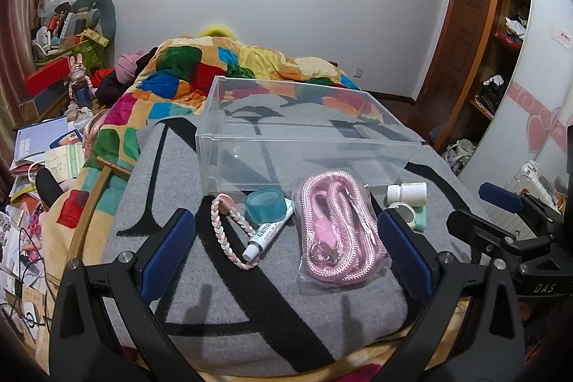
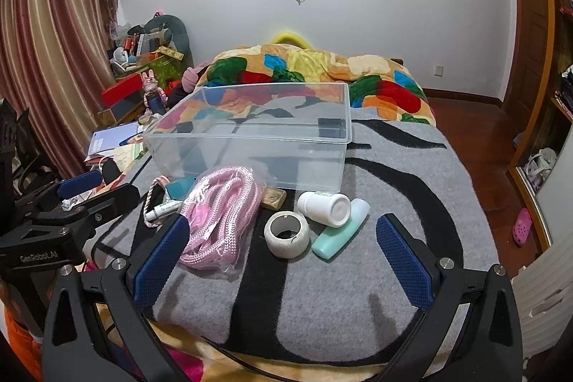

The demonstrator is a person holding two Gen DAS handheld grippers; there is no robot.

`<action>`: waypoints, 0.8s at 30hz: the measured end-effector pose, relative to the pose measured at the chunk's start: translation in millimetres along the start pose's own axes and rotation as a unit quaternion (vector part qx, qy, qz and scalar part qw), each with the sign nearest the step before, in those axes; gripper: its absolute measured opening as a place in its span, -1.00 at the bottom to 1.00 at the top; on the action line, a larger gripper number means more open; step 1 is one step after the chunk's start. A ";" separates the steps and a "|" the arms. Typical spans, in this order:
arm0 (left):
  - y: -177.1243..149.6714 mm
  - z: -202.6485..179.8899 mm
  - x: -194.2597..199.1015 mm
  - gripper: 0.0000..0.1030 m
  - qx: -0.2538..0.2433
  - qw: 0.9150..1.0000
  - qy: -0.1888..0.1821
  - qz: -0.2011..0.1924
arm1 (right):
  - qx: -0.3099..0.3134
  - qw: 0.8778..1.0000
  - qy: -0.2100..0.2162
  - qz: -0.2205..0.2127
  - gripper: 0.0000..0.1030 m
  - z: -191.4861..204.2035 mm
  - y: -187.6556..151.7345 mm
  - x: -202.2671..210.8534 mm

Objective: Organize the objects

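A clear plastic bin stands empty on the grey blanket. In front of it lie a bagged pink rope, a braided pink-white bracelet, a teal tape roll, a small white tube, a white pill bottle, a white tape roll and a mint bottle. My left gripper is open above the tube and rope. My right gripper is open just before the white tape roll. Both are empty.
A colourful quilt is heaped behind the bin. The floor at the left is littered with papers and boxes. A wooden wardrobe stands at the right. The other gripper shows at each view's edge.
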State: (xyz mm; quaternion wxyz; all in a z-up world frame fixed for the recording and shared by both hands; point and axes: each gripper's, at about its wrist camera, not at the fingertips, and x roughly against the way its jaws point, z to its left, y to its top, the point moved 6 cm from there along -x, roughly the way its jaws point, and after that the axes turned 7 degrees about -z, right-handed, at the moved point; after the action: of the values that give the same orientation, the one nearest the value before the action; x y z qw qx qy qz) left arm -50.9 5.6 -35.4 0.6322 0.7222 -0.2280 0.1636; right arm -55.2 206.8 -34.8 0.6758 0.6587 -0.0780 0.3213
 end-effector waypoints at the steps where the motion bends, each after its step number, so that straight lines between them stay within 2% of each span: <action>1: -0.3 -0.1 0.3 1.00 0.000 1.000 -0.001 0.001 | 0.000 1.000 0.000 0.000 1.00 -0.2 0.2 0.2; 24: -2.5 -7.5 4.4 1.00 -0.006 1.000 -0.004 -0.004 | 0.001 1.000 -0.009 -0.008 1.00 1.2 2.6 5.0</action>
State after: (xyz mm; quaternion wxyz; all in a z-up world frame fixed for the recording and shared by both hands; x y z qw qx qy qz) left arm -45.4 12.7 -34.1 0.6360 0.7203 -0.2286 0.1565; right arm -52.3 207.2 -29.8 0.6768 0.6633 -0.0785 0.3096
